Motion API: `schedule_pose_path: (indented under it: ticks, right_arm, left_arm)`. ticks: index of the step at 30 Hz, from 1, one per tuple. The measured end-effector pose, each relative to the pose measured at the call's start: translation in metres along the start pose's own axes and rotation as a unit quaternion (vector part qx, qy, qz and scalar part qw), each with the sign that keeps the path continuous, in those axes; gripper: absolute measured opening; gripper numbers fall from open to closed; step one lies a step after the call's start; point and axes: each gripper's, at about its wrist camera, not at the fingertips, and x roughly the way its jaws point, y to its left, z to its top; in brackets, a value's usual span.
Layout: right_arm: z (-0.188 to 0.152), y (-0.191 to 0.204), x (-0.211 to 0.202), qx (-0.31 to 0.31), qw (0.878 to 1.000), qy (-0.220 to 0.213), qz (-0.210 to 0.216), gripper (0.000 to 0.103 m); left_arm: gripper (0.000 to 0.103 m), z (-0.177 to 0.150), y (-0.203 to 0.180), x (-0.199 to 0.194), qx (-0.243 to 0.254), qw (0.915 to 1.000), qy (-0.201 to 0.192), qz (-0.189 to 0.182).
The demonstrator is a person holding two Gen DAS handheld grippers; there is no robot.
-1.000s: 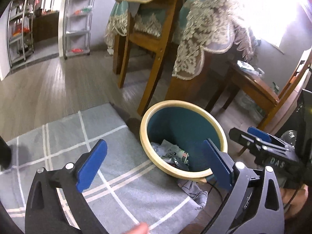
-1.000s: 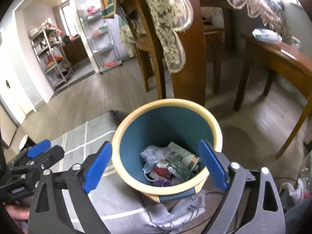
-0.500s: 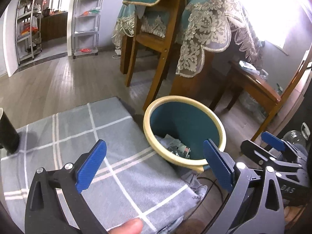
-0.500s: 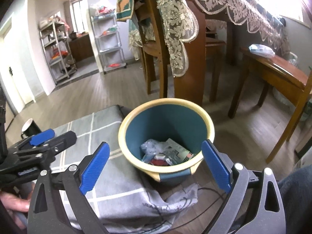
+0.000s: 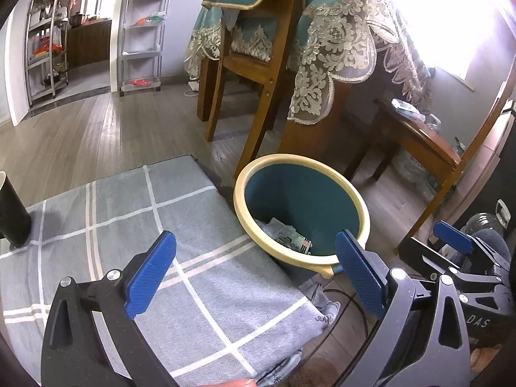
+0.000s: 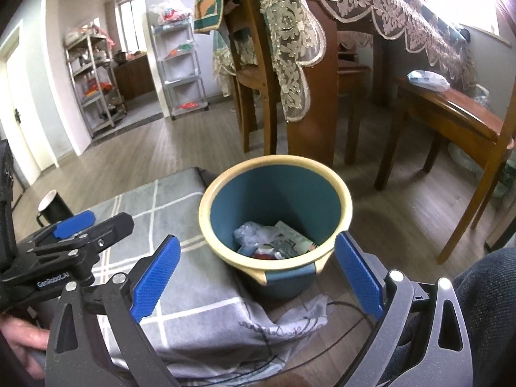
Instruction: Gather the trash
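While we hold both tools above the grey checked cloth (image 5: 200, 258), the teal bin (image 6: 274, 200) stands on the floor just beside its edge, with wrappers (image 6: 277, 242) lying at the bottom. The left gripper (image 5: 254, 272) and right gripper (image 6: 258, 272) are both empty, jaws spread wide.

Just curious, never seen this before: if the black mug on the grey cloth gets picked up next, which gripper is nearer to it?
Probably the left gripper: it hangs open over the grey cloth, on the black mug's side.
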Motion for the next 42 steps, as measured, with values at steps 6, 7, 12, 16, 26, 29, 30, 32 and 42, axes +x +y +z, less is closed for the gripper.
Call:
schedule_pose_path:
  ticks: [6,7,12,16,26,29,30,32,42]
  right_arm:
    - [-0.0008,0.0002,0.0002,0.000,1.000,0.003,0.001,0.096]
    - [-0.0008,0.0003,0.0000,0.000,1.000,0.003,0.001,0.096]
    - [-0.0011,0.0020,0.0004,-0.001,1.000,0.004,0.002,0.096]
    - [-0.0008,0.0016,0.0006,-0.001,1.000,0.004,0.002,0.096]
    - [-0.0012,0.0020,0.0004,-0.001,1.000,0.004,0.003,0.096]
    - [-0.0013,0.0038,0.0008,0.000,1.000,0.005,0.003,0.096]
    - [-0.0014,0.0045,0.0004,0.000,1.000,0.005,0.003,0.096]
    - [-0.0012,0.0041,0.0007,0.001,1.000,0.005,0.004,0.096]
    - [-0.0013,0.0045,0.0008,0.002,1.000,0.005,0.003,0.096]
  left_arm:
    - [0.097,0.0012,0.0001,-0.0006,0.000,1.0000,0.001,0.000]
    - [0.097,0.0012,0.0001,-0.0006,0.000,1.0000,0.001,0.000]
    - [0.097,0.0012,0.0010,-0.0011,0.000,1.0000,0.001,-0.001]
    - [0.097,0.0015,-0.0002,-0.0006,0.001,1.0000,0.001,-0.001]
    - [0.097,0.0017,-0.0008,0.0003,0.000,1.0000,0.002,-0.001]
    - [0.097,0.0012,-0.0009,0.0007,0.001,1.0000,0.002,-0.001]
    - [0.097,0.0016,-0.0009,0.0005,0.000,1.0000,0.002,-0.001]
    - [0.097,0.0016,-0.0014,0.0006,0.000,1.0000,0.002,-0.001]
    - [0.097,0.0011,-0.0030,0.0015,0.000,1.0000,0.003,-0.002]
